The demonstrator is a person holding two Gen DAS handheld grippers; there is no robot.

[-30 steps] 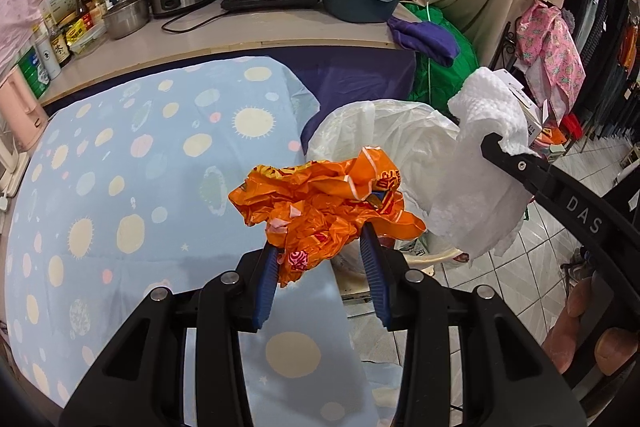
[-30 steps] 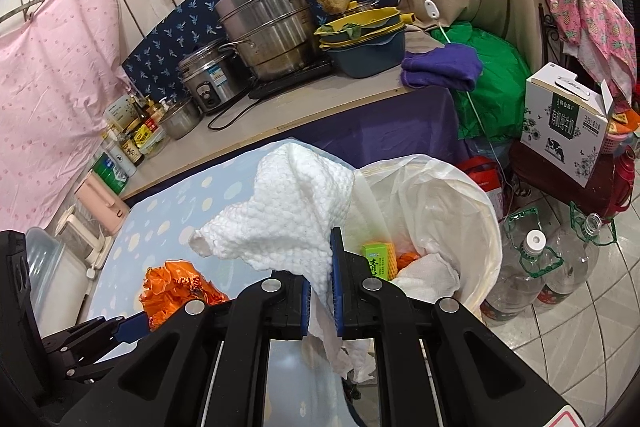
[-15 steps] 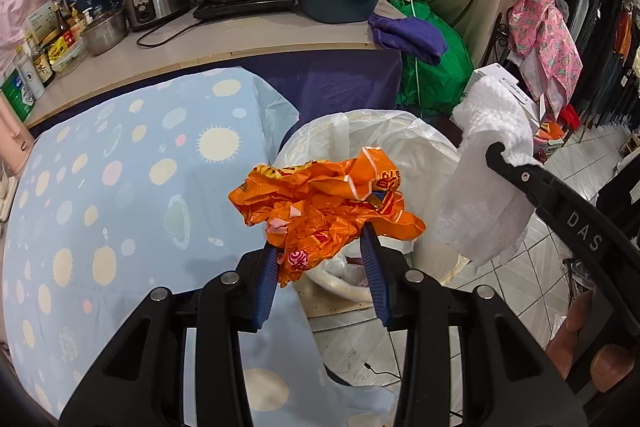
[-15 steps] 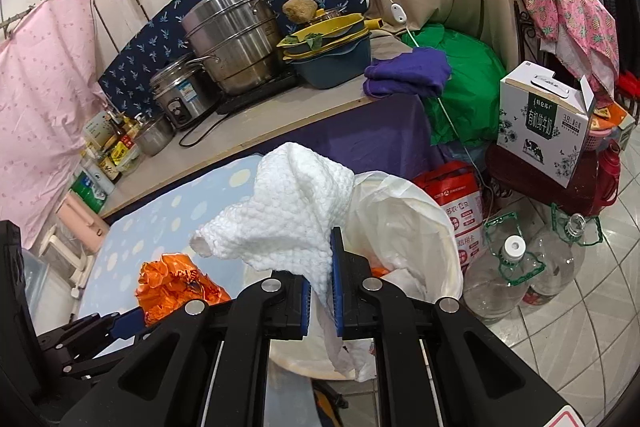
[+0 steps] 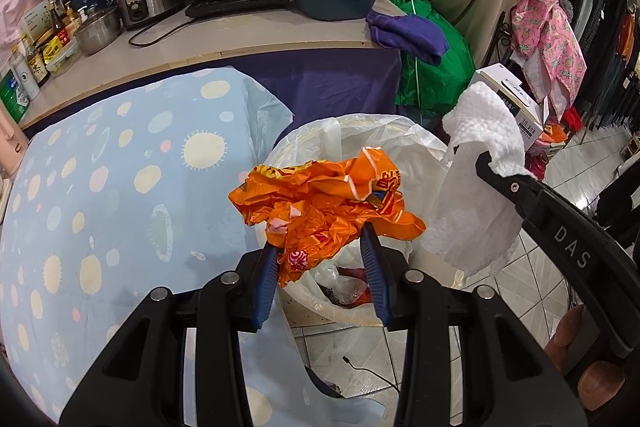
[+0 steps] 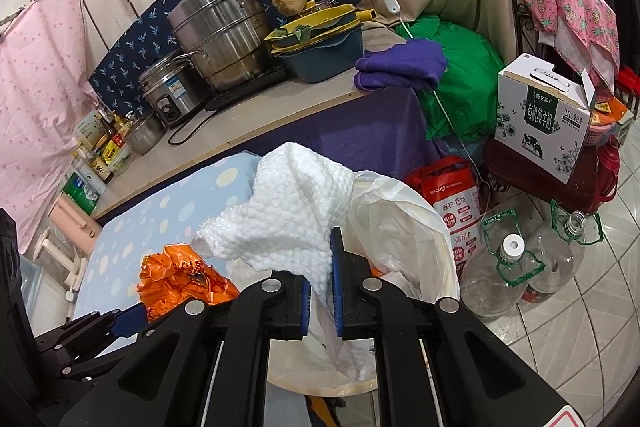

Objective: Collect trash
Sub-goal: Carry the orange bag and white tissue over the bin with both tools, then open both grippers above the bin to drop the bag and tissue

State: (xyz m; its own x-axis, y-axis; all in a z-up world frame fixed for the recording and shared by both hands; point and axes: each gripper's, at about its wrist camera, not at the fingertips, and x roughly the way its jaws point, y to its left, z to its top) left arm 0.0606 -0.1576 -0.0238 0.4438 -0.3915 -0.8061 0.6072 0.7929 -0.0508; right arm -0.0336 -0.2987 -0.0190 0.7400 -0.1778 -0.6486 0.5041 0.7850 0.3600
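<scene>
My left gripper [image 5: 322,263] is shut on a crumpled orange plastic wrapper [image 5: 320,203] and holds it over the near rim of the trash bin [image 5: 404,139], which is lined with a white bag. My right gripper [image 6: 320,267] is shut on a white paper towel [image 6: 288,211] and holds it above the same bin [image 6: 404,211]. The towel also shows in the left wrist view [image 5: 480,155], right of the wrapper. The wrapper shows in the right wrist view [image 6: 176,275] at lower left. Trash lies inside the bin.
A table with a blue dotted cloth [image 5: 100,187] is left of the bin. Behind stands a counter [image 5: 240,43] with pots, basins and bottles. A milk carton box [image 6: 544,123], a red bag [image 6: 456,199] and empty water jugs [image 6: 512,275] sit on the floor right of the bin.
Both grippers have moved off the table towards the bin with their loads. The bin now sits under the wrapper and the towel.
</scene>
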